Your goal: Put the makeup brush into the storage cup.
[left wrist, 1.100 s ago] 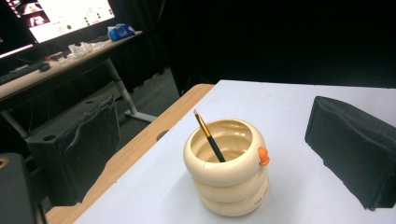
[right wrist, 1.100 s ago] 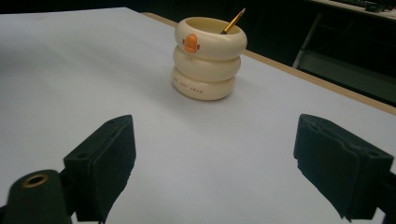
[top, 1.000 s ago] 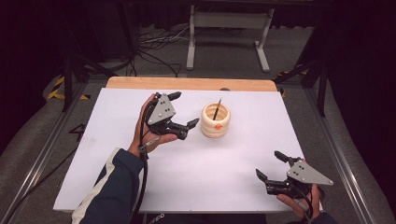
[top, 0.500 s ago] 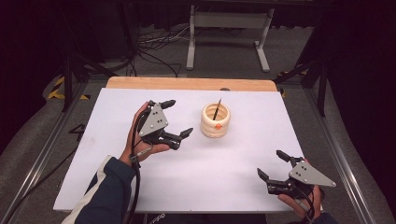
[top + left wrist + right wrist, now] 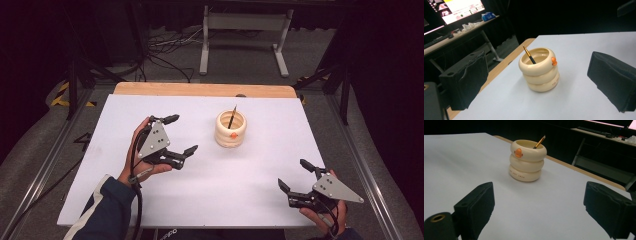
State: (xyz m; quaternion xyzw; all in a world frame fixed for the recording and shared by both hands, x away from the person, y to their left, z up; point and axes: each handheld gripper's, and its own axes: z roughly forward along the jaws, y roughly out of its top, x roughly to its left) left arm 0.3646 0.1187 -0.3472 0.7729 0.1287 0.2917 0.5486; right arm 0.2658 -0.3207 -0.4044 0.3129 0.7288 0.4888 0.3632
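Though near, cream holder (image 5: 231, 129) right of the wide-spread left gripper (image 5: 180, 135).

A rectangular table (image 5: 210, 200) with a smooth white top and a pale wooden strip along its far edge carries one thing: a cream-coloured holder (image 5: 231, 129) shaped like three stacked rounded rings, standing upright. A small orange knob sits on its top ring. The holder stands ahead of the left gripper (image 5: 181, 136), just beyond its spread jaws and a little to their right. From the right gripper (image 5: 295, 176), low at the near right corner, the holder lies well apart, ahead and to the left.
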